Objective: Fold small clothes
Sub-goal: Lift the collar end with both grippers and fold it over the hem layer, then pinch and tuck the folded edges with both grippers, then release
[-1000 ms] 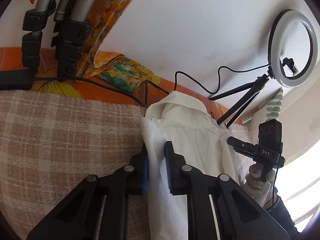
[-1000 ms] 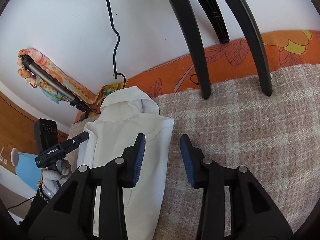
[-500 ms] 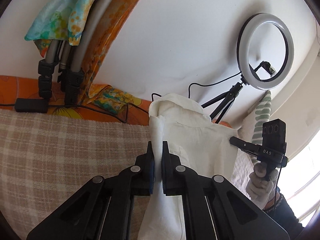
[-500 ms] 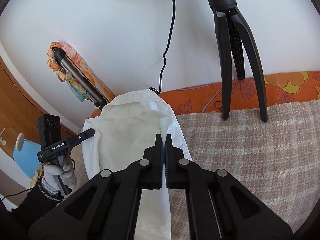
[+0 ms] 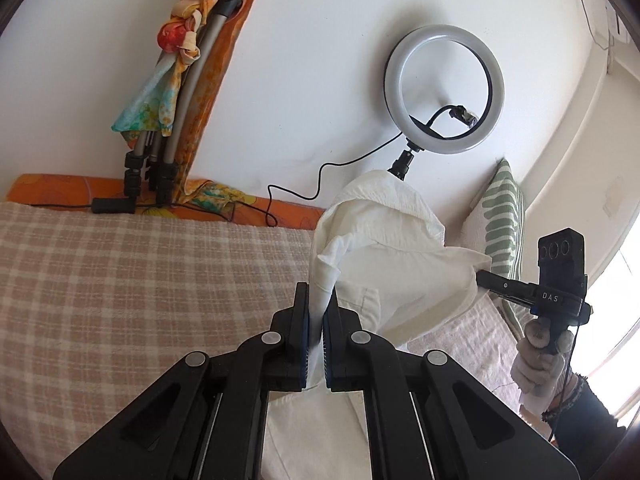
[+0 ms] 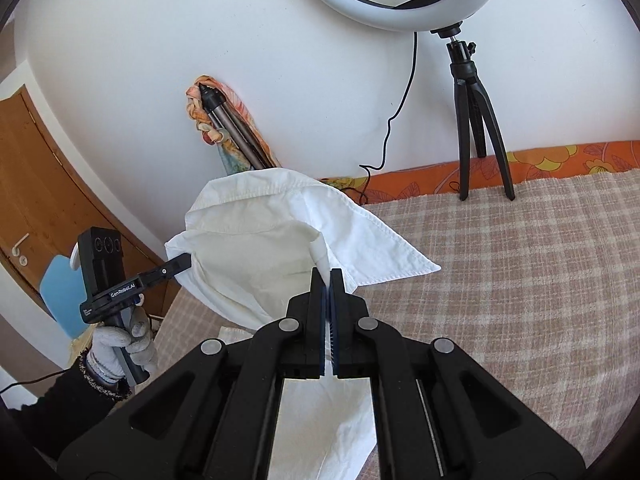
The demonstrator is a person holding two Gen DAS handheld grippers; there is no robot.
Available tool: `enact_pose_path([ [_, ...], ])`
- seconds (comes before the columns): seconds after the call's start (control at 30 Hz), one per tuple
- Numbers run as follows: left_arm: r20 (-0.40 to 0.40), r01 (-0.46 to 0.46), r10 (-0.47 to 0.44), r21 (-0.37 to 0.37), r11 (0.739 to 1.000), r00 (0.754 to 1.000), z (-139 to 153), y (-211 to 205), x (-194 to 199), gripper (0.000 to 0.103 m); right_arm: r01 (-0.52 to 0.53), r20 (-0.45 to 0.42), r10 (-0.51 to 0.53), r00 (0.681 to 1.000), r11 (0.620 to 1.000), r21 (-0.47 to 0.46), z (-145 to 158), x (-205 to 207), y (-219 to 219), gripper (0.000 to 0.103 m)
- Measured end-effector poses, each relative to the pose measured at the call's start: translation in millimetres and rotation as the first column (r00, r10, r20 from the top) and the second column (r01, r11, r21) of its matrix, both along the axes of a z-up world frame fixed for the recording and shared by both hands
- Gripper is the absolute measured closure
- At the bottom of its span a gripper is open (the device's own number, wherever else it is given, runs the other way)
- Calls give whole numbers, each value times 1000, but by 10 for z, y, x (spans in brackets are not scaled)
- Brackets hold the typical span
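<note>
Left wrist: white shirt (image 5: 384,264) now higher.

we hold our left gripper (image 5: 316,300) and right gripper (image 6: 329,284) raised, both angled downward, jaws clamped; gloved hands (image 6: 120,344) wrap each handle.

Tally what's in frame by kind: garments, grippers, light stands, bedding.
Garments: 1, white shirt
Grippers: 2, left gripper and right gripper, both shut on the shirt
Light stands: 2, ring light, folded tripod
Bedding: 2, checked blanket, striped pillow
Total: 7
</note>
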State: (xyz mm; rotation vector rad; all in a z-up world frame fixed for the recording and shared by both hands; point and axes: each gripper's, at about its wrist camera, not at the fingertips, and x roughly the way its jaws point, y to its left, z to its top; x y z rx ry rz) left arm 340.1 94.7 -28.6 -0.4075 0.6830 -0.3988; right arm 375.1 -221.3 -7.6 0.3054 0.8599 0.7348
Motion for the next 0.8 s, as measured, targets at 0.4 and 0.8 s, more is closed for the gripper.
enact_pose_path([
  [0.4,-50,4,-1,63,998,999,-400,-151,-839,99,-5,-21,3,1000,997,-80,-334,-997,-116,100],
  [0.8,-101,77,-60,179,981,993,-698,-217,-1446,99,-30,-45,19,999,968,-248,-744,-1570,-176,100],
])
